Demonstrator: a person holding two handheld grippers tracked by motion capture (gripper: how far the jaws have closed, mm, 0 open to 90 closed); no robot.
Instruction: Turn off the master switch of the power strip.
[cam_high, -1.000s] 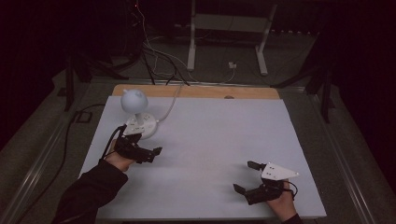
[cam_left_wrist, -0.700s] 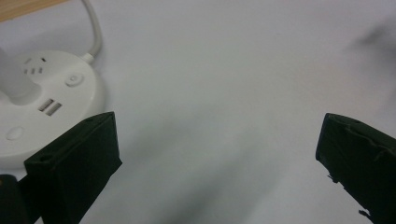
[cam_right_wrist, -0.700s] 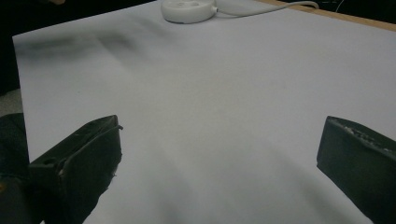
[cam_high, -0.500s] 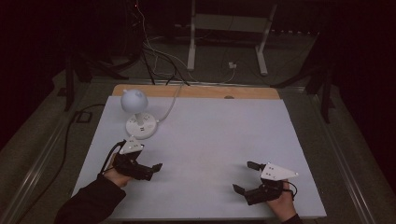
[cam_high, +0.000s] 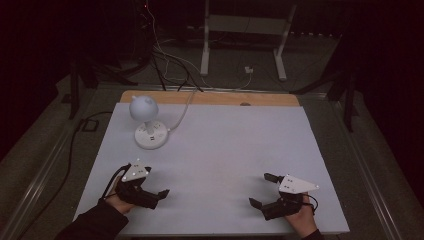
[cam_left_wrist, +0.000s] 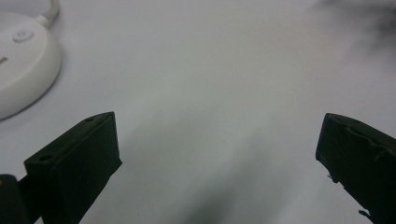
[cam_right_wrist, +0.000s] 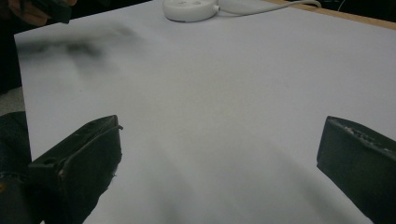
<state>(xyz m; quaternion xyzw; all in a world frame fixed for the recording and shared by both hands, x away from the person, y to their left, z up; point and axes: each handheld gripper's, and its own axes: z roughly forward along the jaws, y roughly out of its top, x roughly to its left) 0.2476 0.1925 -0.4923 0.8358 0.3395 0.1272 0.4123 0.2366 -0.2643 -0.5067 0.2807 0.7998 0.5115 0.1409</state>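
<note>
A small white desk lamp (cam_high: 146, 121) with a round head and a disc base stands at the far left of the white table (cam_high: 225, 145). My left gripper (cam_high: 156, 193) rests near the front left edge, well short of the lamp, open with nothing in it. In the left gripper view its jaws (cam_left_wrist: 219, 135) stand wide apart over bare tabletop, with the lamp base (cam_left_wrist: 21, 63) at the upper left. My right gripper (cam_high: 261, 190) lies at the front right, also open and holding nothing. The right gripper view has its jaws (cam_right_wrist: 219, 140) spread and the lamp base (cam_right_wrist: 189, 8) far off.
The lamp's white cable (cam_high: 181, 111) runs off the far edge, over a wooden strip (cam_high: 210, 97). Beyond the table, a white stand (cam_high: 242, 42) and loose cables sit on the dark floor. A black cable (cam_high: 70, 150) lies along the floor at the left.
My left gripper has drawn back from beside the lamp base toward the front edge. The right gripper has stayed where it was.
</note>
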